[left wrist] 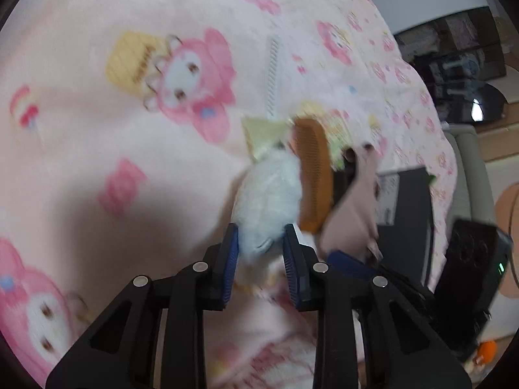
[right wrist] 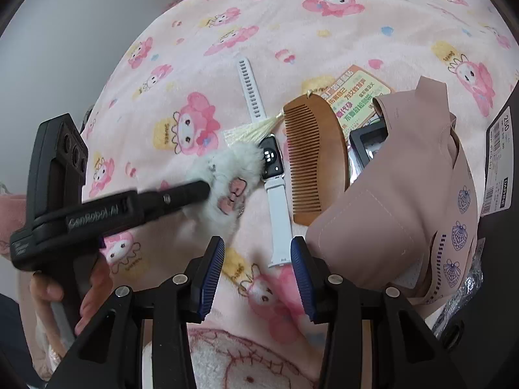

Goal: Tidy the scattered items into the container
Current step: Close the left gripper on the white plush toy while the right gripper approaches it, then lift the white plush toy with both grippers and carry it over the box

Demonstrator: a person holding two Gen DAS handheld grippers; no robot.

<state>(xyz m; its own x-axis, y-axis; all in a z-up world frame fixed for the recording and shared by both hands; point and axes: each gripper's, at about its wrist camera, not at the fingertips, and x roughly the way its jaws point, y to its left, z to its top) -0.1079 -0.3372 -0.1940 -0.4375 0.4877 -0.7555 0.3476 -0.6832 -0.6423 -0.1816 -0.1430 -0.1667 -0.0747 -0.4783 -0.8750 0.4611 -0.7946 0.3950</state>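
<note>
Left wrist view: the left gripper (left wrist: 261, 243) pinches a white fluffy paw toy (left wrist: 267, 191) lying on the pink cartoon blanket (left wrist: 97, 162). At two o'clock lies a wooden comb (left wrist: 313, 168). The right gripper (right wrist: 258, 259) stands spread over a white smartwatch (right wrist: 275, 175), pinching nothing.

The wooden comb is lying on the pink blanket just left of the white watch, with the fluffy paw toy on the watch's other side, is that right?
Not quite. In the right wrist view the wooden comb lies just right of the white watch, not left. The fluffy paw toy is on the watch's left, all on the pink blanket.
</note>
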